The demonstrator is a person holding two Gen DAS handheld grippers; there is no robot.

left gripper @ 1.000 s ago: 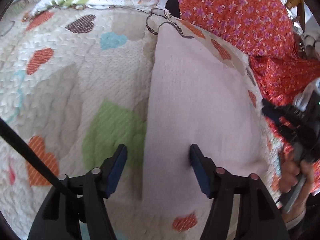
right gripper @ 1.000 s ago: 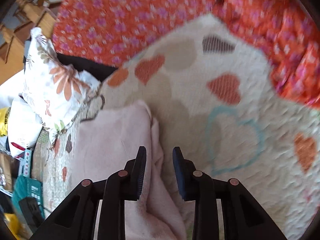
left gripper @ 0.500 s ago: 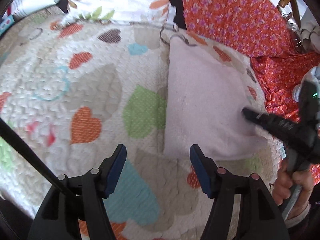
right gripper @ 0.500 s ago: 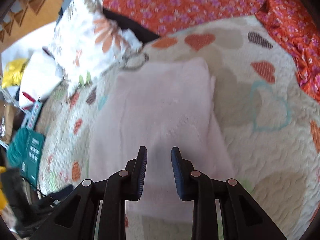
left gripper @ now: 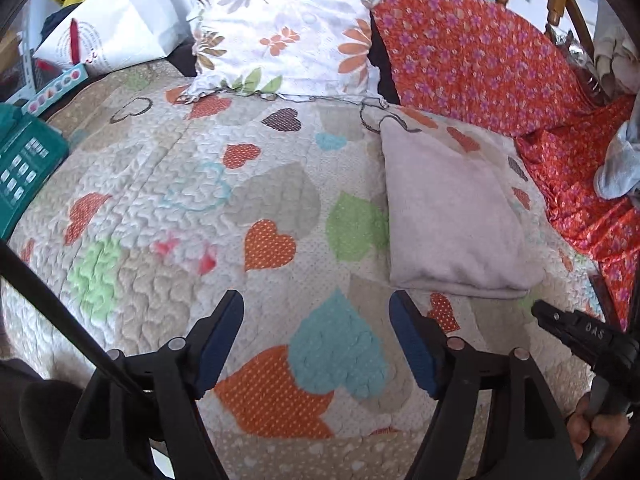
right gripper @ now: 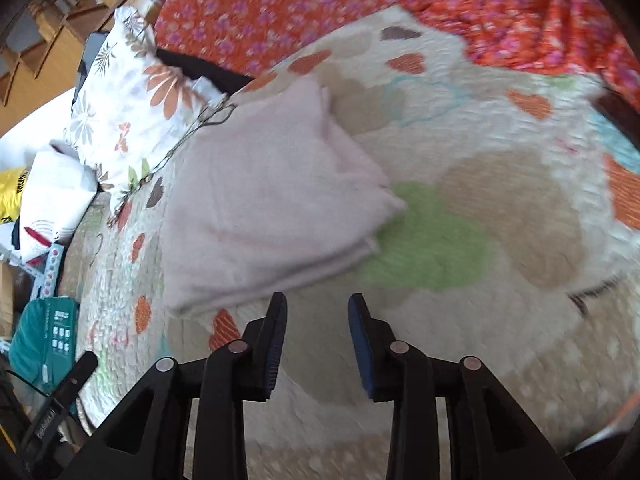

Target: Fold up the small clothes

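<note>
A pale pink garment (left gripper: 452, 216) lies folded into a flat rectangle on the heart-patterned quilt (left gripper: 240, 208); it also shows in the right wrist view (right gripper: 272, 208). My left gripper (left gripper: 316, 320) is open and empty, above the quilt, near and to the left of the garment's front edge. My right gripper (right gripper: 316, 312) is open and empty, just in front of the garment's near corner. The right gripper's tip also shows in the left wrist view (left gripper: 576, 332).
A floral pillow (left gripper: 288, 24) and a white bag (left gripper: 108, 32) sit at the back. Orange flowered fabric (left gripper: 480, 64) covers the right side, with a grey-blue cloth (left gripper: 618, 164) on it. A teal box (left gripper: 24, 164) lies at the left edge.
Both grippers have pulled back from the pink garment toward the near side. The right gripper has opened wider. The folded garment lies free on the quilt.
</note>
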